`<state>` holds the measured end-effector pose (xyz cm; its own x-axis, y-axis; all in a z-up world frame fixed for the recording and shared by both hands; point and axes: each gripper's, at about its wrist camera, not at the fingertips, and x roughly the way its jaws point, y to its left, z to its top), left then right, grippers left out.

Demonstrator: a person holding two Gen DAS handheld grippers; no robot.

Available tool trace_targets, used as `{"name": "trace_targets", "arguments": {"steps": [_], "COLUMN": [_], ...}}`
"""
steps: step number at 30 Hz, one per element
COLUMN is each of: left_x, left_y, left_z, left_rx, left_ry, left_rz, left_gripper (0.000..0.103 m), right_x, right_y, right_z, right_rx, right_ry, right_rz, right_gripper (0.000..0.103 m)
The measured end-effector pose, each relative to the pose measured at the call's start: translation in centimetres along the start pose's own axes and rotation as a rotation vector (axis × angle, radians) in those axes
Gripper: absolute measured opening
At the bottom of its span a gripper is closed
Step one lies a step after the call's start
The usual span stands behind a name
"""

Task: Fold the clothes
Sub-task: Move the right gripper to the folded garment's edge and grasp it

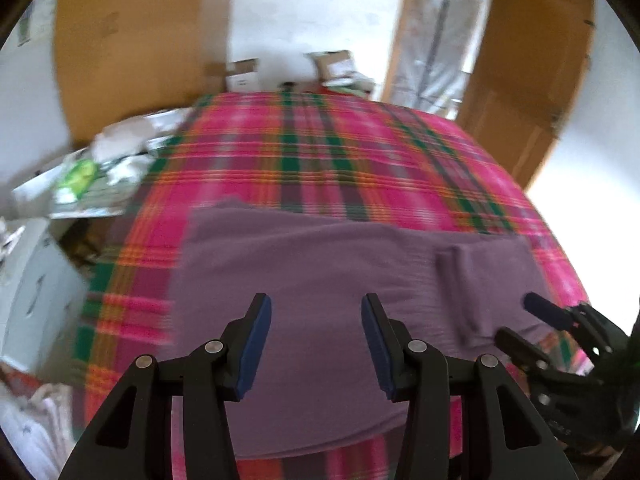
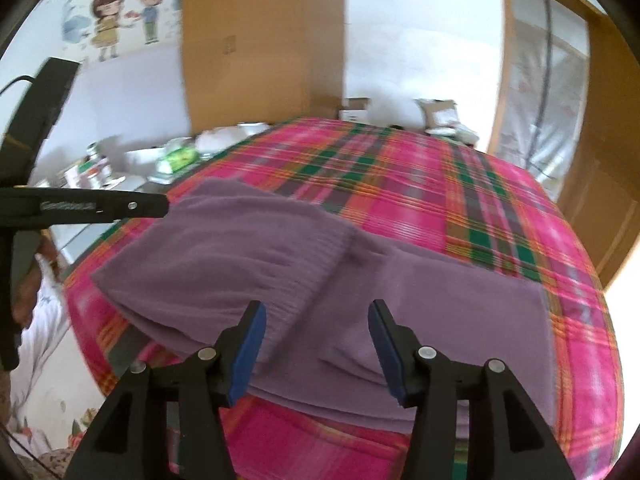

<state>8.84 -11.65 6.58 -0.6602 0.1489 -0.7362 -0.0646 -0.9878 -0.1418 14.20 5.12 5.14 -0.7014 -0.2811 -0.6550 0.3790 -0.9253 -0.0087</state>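
Note:
A purple garment (image 1: pixel 340 264) lies partly folded on a bed with a pink and green plaid blanket (image 1: pixel 320 152), near its front edge. One sleeve (image 1: pixel 456 288) lies lengthwise on top. My left gripper (image 1: pixel 316 304) hovers over the garment's middle, open, with nothing between its blue pads. To the right, my right gripper (image 1: pixel 518 318) stands open at the garment's right edge. In the right wrist view the garment (image 2: pixel 260 248) shows a folded layer on its left half, and the right gripper (image 2: pixel 317 308) is open above the cloth near the front hem. The left tool's black body (image 2: pixel 80 206) reaches in from the left.
White items and a green packet (image 1: pixel 76 180) crowd a surface left of the bed. A white cabinet (image 1: pixel 36 280) stands at the left front. Cardboard boxes (image 1: pixel 336 64) sit past the far end. A wooden door (image 1: pixel 532 80) stands at the right and a wardrobe (image 1: pixel 140 40) behind.

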Motion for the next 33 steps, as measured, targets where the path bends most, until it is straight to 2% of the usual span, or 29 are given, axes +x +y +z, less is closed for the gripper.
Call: {"name": "trace_targets", "arguments": {"steps": [4, 6, 9, 13, 15, 19, 23, 29, 32, 33], "left_x": [0.1, 0.3, 0.5, 0.8, 1.0, 1.8, 1.1, 0.2, 0.6, 0.4], "left_y": [4.1, 5.7, 7.0, 8.4, 8.5, 9.0, 9.6, 10.3, 11.6, 11.8], "left_z": [-0.7, -1.3, -2.0, -2.9, -3.8, -5.0, -5.7, -6.3, -6.9, -7.0], "left_rx": [-0.070, -0.104, -0.108, -0.145, -0.133, -0.123, -0.125, -0.108, -0.130, -0.132], "left_ry": [0.019, 0.039, 0.054, 0.080, 0.099, 0.135, 0.130, 0.132, 0.165, 0.154], "left_rz": [0.067, 0.060, 0.107, 0.096, 0.117, 0.107, 0.108, 0.134, 0.196, 0.192], "left_gripper": [0.049, 0.049, 0.049, 0.049, 0.049, 0.050, 0.060, 0.060, 0.060, 0.058], "right_x": [1.2, 2.1, 3.8, 5.6, 6.0, 5.8, 5.9, 6.6, 6.5, 6.5], "right_y": [2.5, 3.9, 6.1, 8.7, 9.7, 11.6, 13.0, 14.5, 15.2, 15.4], "right_z": [0.8, 1.2, 1.6, 1.3, 0.8, 0.2, 0.5, 0.3, 0.3, 0.3], "right_rx": [-0.032, -0.054, -0.097, -0.155, -0.174, -0.247, -0.270, -0.288, -0.307, -0.313], "right_ry": [0.006, 0.015, 0.036, 0.072, 0.096, 0.105, 0.093, 0.102, 0.085, 0.079], "right_rz": [0.083, 0.121, 0.160, 0.203, 0.232, 0.262, 0.305, 0.369, 0.375, 0.376], "right_gripper": [0.054, 0.054, 0.054, 0.054, 0.054, 0.054, 0.054, 0.054, 0.054, 0.054]}}
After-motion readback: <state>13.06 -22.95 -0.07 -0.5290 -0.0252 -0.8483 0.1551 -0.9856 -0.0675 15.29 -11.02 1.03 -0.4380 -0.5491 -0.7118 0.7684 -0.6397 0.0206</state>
